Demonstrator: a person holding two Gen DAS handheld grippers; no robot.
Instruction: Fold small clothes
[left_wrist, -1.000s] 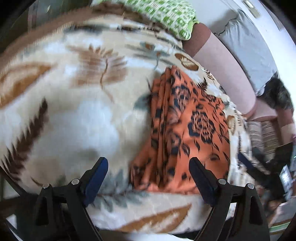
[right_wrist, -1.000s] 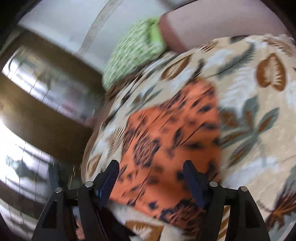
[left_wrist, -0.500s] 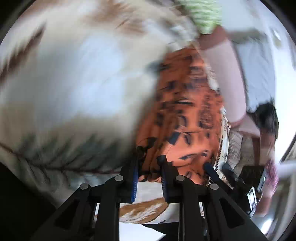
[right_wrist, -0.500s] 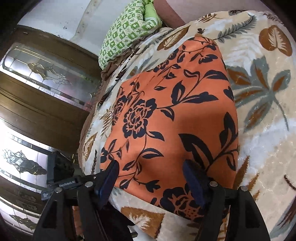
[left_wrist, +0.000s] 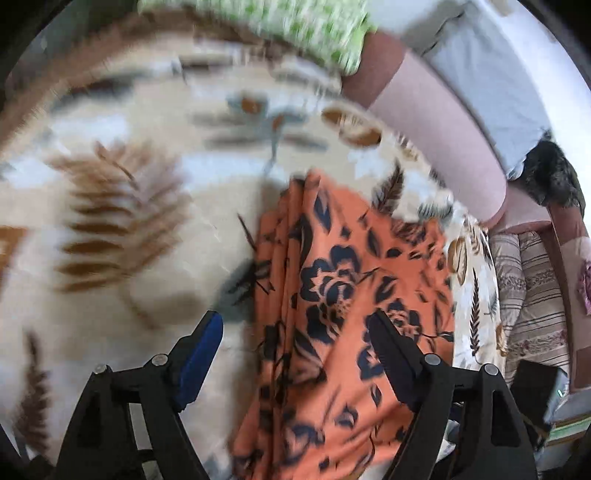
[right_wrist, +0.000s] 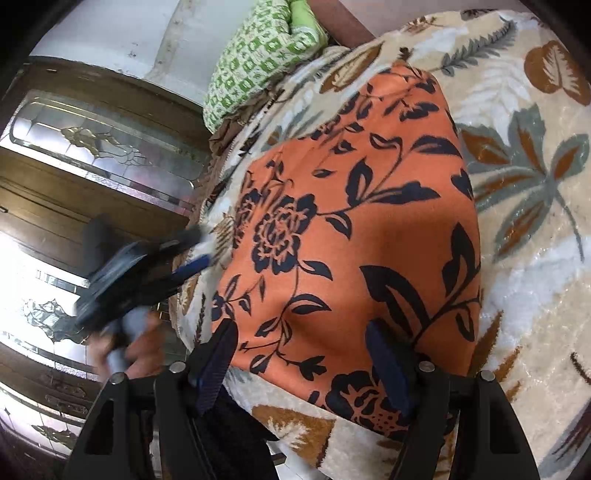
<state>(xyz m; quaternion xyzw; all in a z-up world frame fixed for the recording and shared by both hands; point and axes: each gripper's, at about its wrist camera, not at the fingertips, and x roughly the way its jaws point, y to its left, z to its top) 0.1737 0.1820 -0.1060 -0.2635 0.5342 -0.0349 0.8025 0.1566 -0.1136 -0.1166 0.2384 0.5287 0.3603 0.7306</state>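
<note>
Leafy cream blanket (right_wrist: 524, 229) covers the whole bed, with a green checked pillow (right_wrist: 255, 55) far ahead of both tools. Orange floral cloth (right_wrist: 354, 229) lies folded flat on it, long axis running straight away from the right gripper (right_wrist: 306, 354), whose jaws stand apart over the near edge, gripping nothing. Left gripper (left_wrist: 295, 347) is opening above the cloth's pleated left edge, nothing pinched.

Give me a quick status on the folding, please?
Left gripper opening, nothing pinched. Right gripper open over the orange cloth. Cloth flat on blanket. Nothing in the way.
</note>
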